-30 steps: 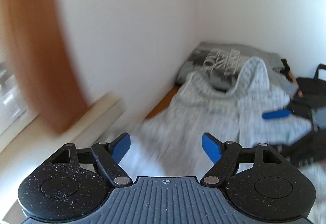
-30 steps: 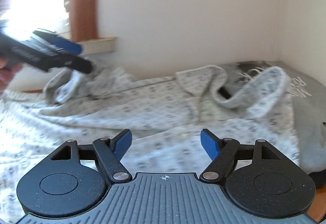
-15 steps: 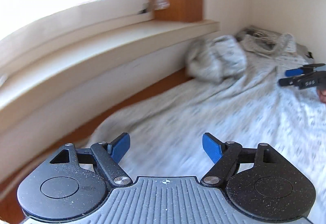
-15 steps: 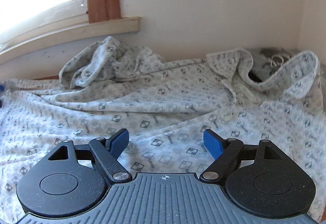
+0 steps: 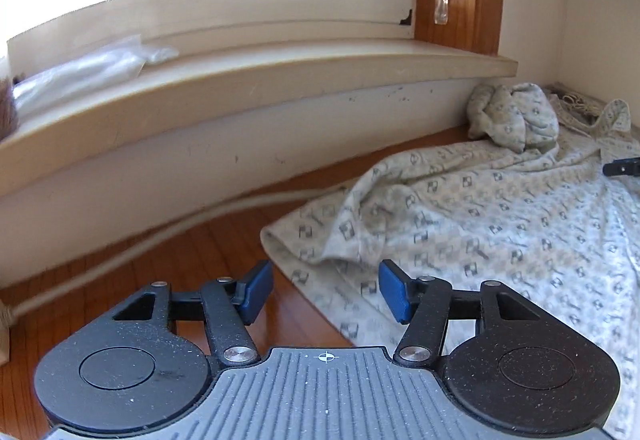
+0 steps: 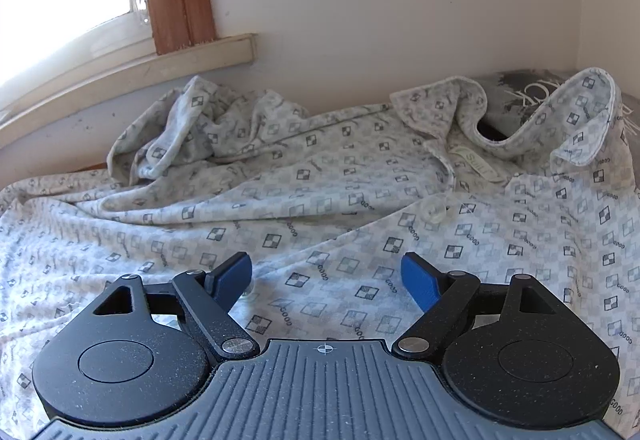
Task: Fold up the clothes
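- Soft, matt printed cloth, creased: shirt (image 6: pixel 360 176).
- Glossy varnished wood: floor (image 5: pixel 192 256) at 8 o'clock.
- Speckled matt black plastic, blue pads: left gripper (image 5: pixel 326 294), right gripper (image 6: pixel 326 278).
- Crinkled clear plastic: bag (image 5: pixel 84 70).

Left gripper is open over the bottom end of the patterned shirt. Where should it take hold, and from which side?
Grip the shirt at its rolled hem corner, the part nearest the left gripper. That corner curls up off the wooden floor, so a finger can likely slide beneath. Come in low from the bare-floor side, one finger under the fold, one over.
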{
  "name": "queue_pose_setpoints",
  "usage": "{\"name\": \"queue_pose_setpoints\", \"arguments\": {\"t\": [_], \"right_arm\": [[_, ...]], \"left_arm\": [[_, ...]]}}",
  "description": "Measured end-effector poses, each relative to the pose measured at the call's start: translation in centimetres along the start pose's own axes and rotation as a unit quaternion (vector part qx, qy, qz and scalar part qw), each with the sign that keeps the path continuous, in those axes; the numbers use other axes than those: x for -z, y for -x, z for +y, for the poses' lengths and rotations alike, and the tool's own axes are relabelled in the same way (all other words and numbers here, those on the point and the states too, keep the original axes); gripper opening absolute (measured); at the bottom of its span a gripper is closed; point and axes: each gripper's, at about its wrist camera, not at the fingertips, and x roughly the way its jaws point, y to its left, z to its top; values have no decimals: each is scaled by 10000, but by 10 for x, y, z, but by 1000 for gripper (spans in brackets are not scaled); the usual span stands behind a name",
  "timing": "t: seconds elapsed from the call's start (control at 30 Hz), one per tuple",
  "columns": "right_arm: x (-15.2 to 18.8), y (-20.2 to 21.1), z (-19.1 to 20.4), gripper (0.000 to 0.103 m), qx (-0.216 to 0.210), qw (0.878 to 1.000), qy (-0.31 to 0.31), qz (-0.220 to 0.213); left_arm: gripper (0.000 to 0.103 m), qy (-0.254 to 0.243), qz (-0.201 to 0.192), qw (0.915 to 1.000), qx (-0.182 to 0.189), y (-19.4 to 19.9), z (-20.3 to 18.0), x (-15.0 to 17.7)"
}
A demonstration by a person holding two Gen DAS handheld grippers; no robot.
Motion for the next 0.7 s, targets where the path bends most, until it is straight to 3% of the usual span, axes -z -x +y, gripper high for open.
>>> {"name": "queue_pose_setpoints", "arguments": {"t": [0.13, 0.2, 0.27, 0.43, 0.7], "right_arm": [[1, 1, 0, 81, 14, 10000, 3, -22], [1, 1, -1, 81, 5, 10000, 4, -28], [1, 0, -1, 81, -4, 10000, -7, -31], [2, 1, -2, 81, -10, 10000, -3, -31], [0, 2, 4, 81, -16, 9998, 211, -37]], "left_arm": [[61, -258, -155, 9995, 20, -4, -7, -4], [48, -317, -55, 9994, 89, -11, -9, -6], [5, -240, -44, 9997, 85, -16, -5, -10], [5, 177, -572, 9974, -389, -8, 22, -30], [5, 331, -535, 9970, -457, -24, 28, -28]]}}
